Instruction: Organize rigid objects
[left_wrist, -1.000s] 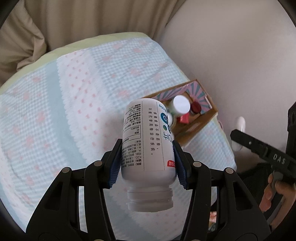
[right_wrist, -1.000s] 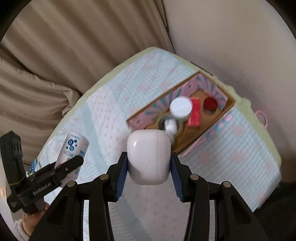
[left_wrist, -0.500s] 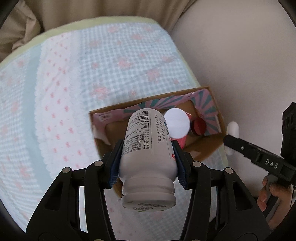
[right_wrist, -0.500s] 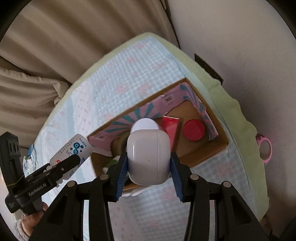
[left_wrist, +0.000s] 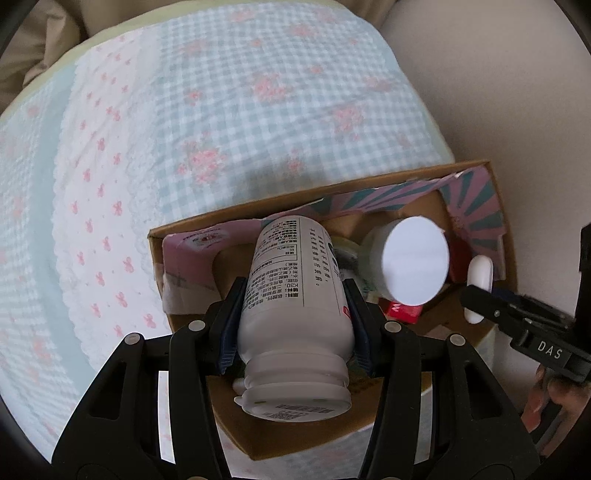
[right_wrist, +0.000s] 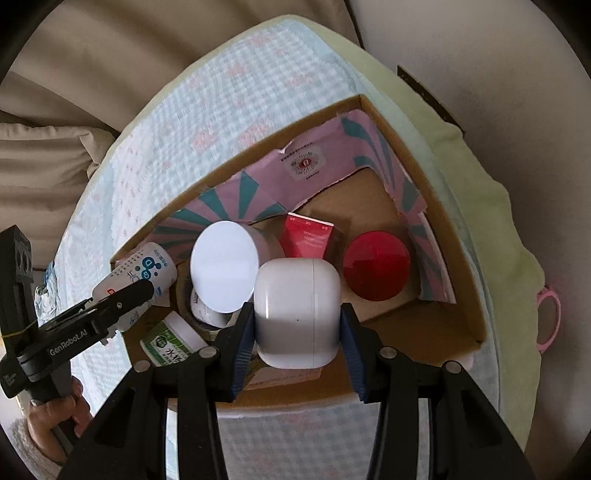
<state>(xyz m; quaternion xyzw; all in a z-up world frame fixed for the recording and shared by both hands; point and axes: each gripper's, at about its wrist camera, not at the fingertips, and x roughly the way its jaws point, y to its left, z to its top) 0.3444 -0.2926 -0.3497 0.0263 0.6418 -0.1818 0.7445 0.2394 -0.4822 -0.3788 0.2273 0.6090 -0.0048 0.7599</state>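
My left gripper (left_wrist: 293, 317) is shut on a white supplement bottle (left_wrist: 291, 295), cap toward the camera, held over the left end of an open cardboard box (left_wrist: 192, 236). The bottle also shows in the right wrist view (right_wrist: 136, 273). My right gripper (right_wrist: 297, 325) is shut on a white earbud case (right_wrist: 297, 314), held over the middle of the box (right_wrist: 458, 295). Inside the box are a white-lidded jar (right_wrist: 225, 271), a red carton (right_wrist: 306, 240), a red-lidded jar (right_wrist: 376, 271) and a green-labelled bottle (right_wrist: 171, 338).
The box stands on a bed with a blue checked cover (left_wrist: 221, 110), close to its right edge and a pale wall (left_wrist: 498, 74). A pink ring (right_wrist: 548, 321) hangs past the bed edge. Beige curtains (right_wrist: 110, 74) hang behind.
Both grippers have moved forward and down over the box with their loads. The bottle now hangs above the box's left end, the earbud case above its middle.
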